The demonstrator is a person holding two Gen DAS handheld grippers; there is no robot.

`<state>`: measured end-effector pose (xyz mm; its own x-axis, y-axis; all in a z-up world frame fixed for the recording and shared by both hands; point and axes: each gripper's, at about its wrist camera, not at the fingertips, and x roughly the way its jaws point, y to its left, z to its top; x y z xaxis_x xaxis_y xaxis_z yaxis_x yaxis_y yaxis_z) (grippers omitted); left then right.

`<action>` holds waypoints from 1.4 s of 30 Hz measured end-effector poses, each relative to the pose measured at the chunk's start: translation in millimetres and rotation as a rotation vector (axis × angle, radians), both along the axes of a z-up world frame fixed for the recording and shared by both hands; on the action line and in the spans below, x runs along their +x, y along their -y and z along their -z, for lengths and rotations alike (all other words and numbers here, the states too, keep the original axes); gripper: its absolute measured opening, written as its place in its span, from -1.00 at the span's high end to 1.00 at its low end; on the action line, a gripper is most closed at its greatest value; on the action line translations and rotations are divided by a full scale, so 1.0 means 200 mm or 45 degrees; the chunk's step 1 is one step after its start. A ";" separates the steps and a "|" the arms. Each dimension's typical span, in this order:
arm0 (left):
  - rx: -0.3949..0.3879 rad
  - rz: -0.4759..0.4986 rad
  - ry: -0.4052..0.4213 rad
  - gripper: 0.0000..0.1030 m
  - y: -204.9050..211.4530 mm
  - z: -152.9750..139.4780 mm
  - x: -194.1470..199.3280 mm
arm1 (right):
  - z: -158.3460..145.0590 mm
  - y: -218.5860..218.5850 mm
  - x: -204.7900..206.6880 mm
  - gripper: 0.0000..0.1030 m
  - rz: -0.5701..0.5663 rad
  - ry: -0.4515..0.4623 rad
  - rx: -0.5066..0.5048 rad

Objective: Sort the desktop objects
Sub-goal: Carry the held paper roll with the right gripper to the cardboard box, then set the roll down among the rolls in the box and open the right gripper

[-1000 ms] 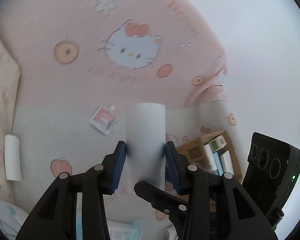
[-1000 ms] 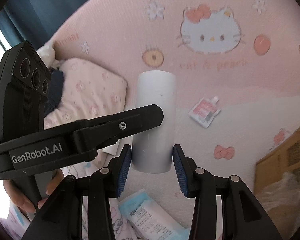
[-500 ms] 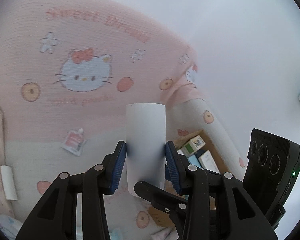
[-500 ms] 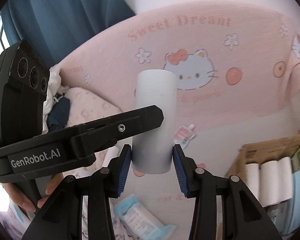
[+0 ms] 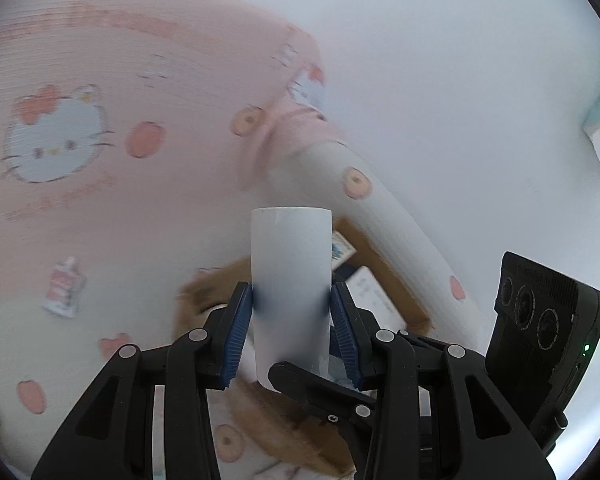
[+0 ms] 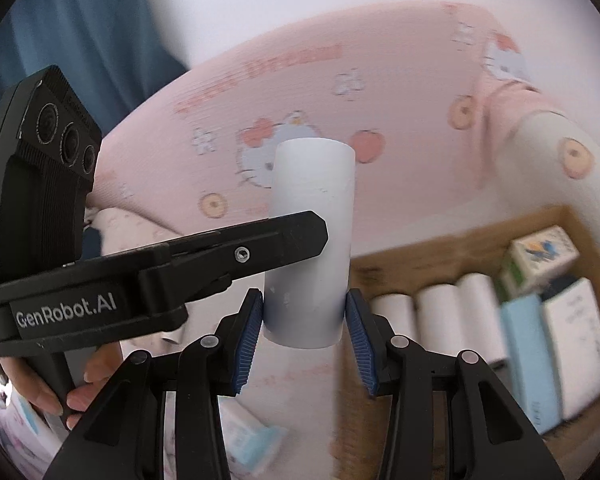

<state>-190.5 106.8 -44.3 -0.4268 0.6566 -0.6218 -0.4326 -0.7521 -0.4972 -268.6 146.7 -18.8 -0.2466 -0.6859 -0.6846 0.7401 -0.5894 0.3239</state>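
Right wrist view is showing a white roll (image 6: 310,248) being pinched by both the right hand-held gripper (image 6: 305,322) and left hand-held gripper (image 5: 291,322), hanging above the bed (image 6: 292,376) beside a cardboard box (image 6: 384,268).

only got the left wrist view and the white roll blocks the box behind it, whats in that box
Observer: In the right wrist view the cardboard box holds three white rolls lying side by side, with upright cartons beside them.
Operator: does the right one have a grip on a roll
Observer: Yes, the right hand-held gripper is shut on a white paper roll, a blue pad on each side.
Operator: anything lying under it
Observer: A light blue tissue pack lies on the bedding below, outside the box.
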 end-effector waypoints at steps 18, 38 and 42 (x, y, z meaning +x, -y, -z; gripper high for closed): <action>0.040 0.021 0.444 0.17 -0.28 0.36 -0.23 | 0.25 -0.23 -0.27 0.22 0.097 0.132 0.179; -0.178 0.011 0.482 0.20 -0.29 0.54 -0.27 | 0.46 -0.08 -0.37 0.33 -0.021 0.297 0.301; -0.192 0.006 0.473 0.37 -0.28 0.54 -0.28 | 0.46 -0.10 -0.38 0.33 -0.012 0.302 0.311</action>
<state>-246.5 162.3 -151.5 -0.1521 0.5473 -0.8230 -0.2475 -0.8272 -0.5044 -344.2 165.9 -110.4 -0.0549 -0.4961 -0.8665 0.6667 -0.6643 0.3380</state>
